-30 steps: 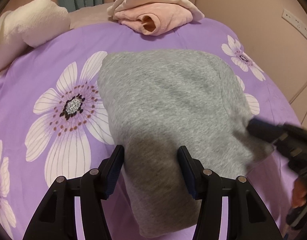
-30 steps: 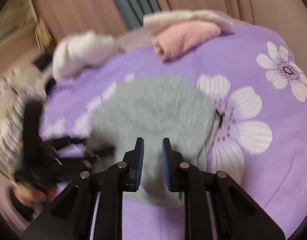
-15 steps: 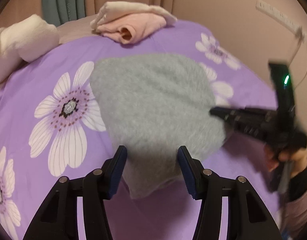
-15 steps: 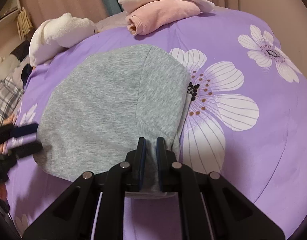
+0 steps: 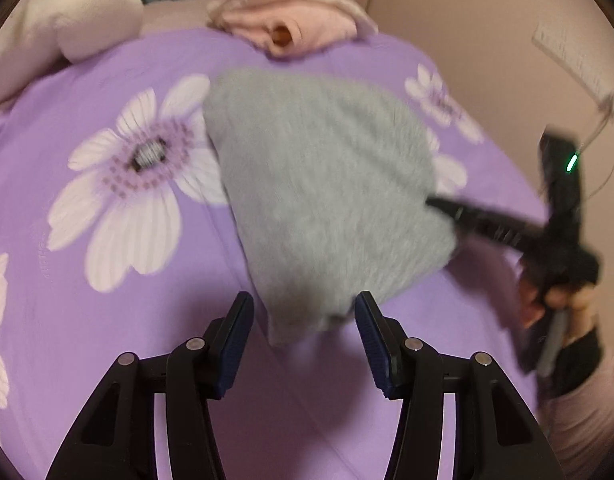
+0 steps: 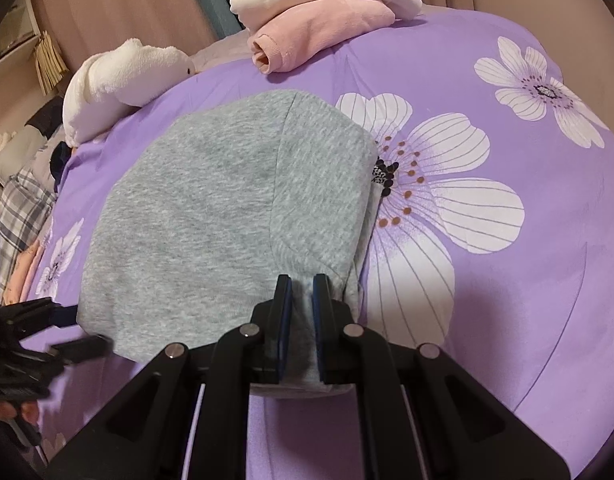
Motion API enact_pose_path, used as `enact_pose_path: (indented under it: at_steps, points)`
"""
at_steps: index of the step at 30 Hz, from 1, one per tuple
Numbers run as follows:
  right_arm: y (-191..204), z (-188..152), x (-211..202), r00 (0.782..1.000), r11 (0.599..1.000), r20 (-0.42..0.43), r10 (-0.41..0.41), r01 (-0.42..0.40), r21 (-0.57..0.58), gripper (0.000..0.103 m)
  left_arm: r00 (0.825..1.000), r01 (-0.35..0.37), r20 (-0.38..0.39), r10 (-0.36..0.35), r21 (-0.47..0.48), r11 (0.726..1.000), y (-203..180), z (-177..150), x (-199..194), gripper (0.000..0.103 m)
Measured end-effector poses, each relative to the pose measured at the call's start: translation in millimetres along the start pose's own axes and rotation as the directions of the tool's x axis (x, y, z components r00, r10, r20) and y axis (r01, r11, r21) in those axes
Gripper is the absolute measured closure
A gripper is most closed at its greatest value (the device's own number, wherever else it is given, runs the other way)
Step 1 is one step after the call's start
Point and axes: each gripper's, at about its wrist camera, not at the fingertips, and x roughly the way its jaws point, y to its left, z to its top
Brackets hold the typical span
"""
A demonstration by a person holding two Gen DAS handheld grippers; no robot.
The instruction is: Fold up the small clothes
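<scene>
Where left view blurs, right shows right tongs pinching grey garment (left tongs gaping, empty).

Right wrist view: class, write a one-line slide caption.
Right gripper shut on the near edge of a folded grey knit garment on a purple flowered bedsheet.

Two wrist fisheyes, angled down, close, sharing grey garment
</scene>
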Motion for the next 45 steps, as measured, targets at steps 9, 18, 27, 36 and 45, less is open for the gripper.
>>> enact_pose_path:
  at_steps: [9, 18, 27, 36, 45]
  points:
    - [-11.4, -5.3, -2.0, 0.996, 0.995, 0.042, 0.074, -0.077, 0.058, 0.095, 0.996, -0.004, 0.090, 0.009, -0.054, 0.999, -2.5, 88.6, 14.7, 0.050]
    - [-15.7, -8.5, -2.3, 0.991, 0.989, 0.062, 0.120, -0.124, 0.078, 0.095, 0.993, -0.116, -0.029, 0.113, -0.115, 0.987, 3.5, 113.1, 100.1, 0.058]
    - [-8.0, -0.3, -22.7, 0.989, 0.991, 0.103, 0.103, -0.111, 0.075, 0.086, 0.990, -0.143, -0.006, 0.143, -0.074, 0.987, -3.9, 107.1, 90.5, 0.058]
    - [15.5, 78.4, -13.2, 0.988, 0.997, 0.141, 0.066, -0.071, 0.030, 0.077, 0.991, -0.096, 0.089, 0.098, -0.030, 0.995, -9.4, 88.0, 53.3, 0.058]
    - [21.3, 104.0, 55.8, 0.998, 0.998, -0.035, -0.055, 0.056, 0.033, 0.095, 0.990, -0.127, 0.092, 0.111, 0.192, 0.973, -33.6, 41.1, 40.1, 0.058]
